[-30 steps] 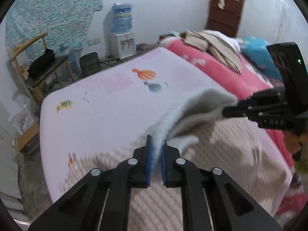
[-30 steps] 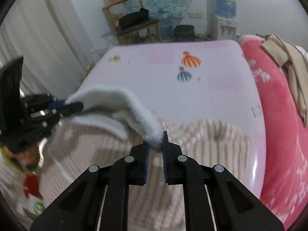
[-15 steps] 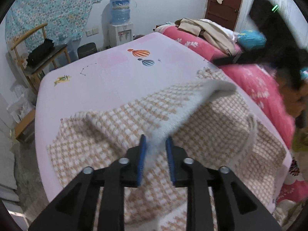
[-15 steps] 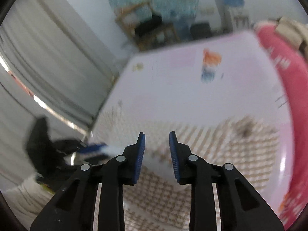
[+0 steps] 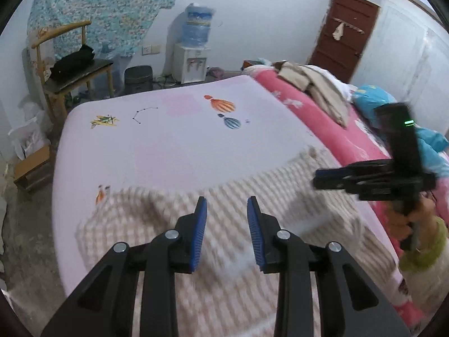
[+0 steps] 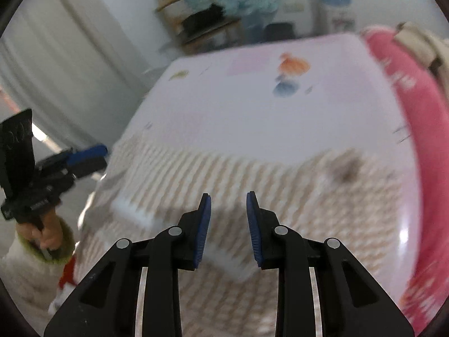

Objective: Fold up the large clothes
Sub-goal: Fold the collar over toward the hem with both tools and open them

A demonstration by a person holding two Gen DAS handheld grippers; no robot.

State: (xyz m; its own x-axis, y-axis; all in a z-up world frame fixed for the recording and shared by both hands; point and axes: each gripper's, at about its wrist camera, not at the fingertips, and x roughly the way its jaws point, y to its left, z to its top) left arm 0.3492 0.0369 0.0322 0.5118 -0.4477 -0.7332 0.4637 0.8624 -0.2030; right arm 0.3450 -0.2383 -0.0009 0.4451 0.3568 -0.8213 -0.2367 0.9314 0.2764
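Note:
A large beige-and-white checked fleece garment point(image 5: 280, 196) lies spread over the near half of the pale pink bed sheet point(image 5: 182, 146), blurred, with a white inner edge turned over. My left gripper point(image 5: 226, 202) hovers above it; its jaws are opening and nothing is between the blue pads. In the right wrist view the garment point(image 6: 252, 174) fills the lower picture, and my right gripper point(image 6: 226, 198) stands open over it, empty. Each gripper also shows in the other's view: the right gripper point(image 5: 320, 178) at the garment's right side, the left gripper point(image 6: 95, 154) at its left side.
A pink quilt point(image 5: 322, 118) with a pile of beige clothes point(image 5: 314, 84) runs along the bed's right side. Beyond the bed stand a water dispenser point(image 5: 193, 56), a wooden chair point(image 5: 73, 67) and a brown door point(image 5: 342, 33). A hand in a green cuff point(image 5: 421, 224) holds the right gripper.
Both grippers were shut on the garment's white edge, holding it up. They have since opened and let go, and the fabric has dropped flat onto the bed.

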